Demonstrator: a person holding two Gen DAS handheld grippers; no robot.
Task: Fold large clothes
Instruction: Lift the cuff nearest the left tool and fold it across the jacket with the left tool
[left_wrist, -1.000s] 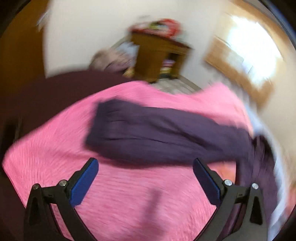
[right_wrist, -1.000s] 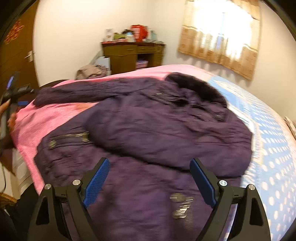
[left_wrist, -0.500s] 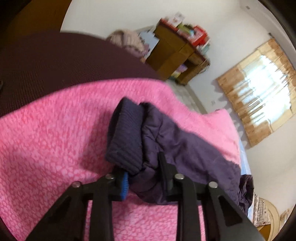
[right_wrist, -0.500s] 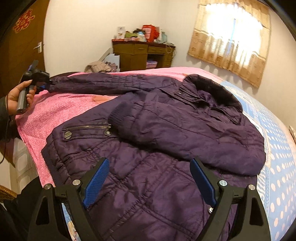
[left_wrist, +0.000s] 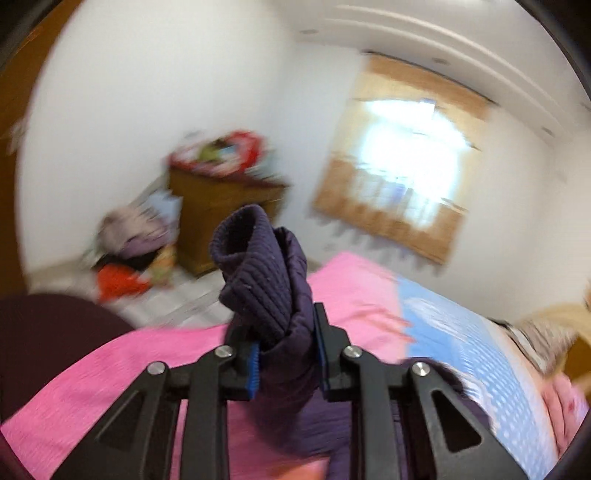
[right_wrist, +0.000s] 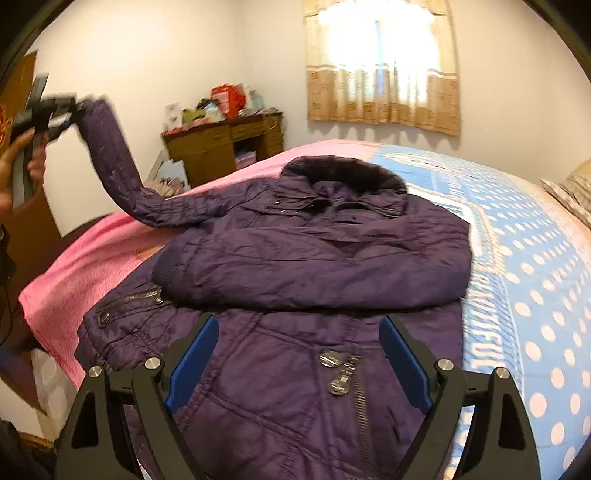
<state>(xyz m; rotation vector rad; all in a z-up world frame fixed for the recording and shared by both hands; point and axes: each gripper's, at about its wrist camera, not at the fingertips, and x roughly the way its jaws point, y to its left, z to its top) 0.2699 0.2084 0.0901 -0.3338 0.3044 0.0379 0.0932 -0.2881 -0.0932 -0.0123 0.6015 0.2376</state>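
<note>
While left tongs (left_wrist: 284, 350) clamp jacket (right_wrist: 295, 295) cuff (left_wrist: 255, 277), right tongs (right_wrist: 295, 365) gape above pink bedspread (right_wrist: 92, 266).

At twelve o'clock in your right wrist view hangs a tan curtain (right_wrist: 382, 70) over a bright window. At ten o'clock a brown wooden desk (right_wrist: 225, 146) stands against the white wall, its tabletop crowded with clutter, a red item (right_wrist: 229, 98) among it. The bed carries a pink blanket (right_wrist: 92, 266) at nine o'clock and a blue, white-dotted sheet (right_wrist: 532, 280) at three o'clock. In your blurred left wrist view, a heap of cloth (left_wrist: 129, 240) lies left of the desk.
</note>
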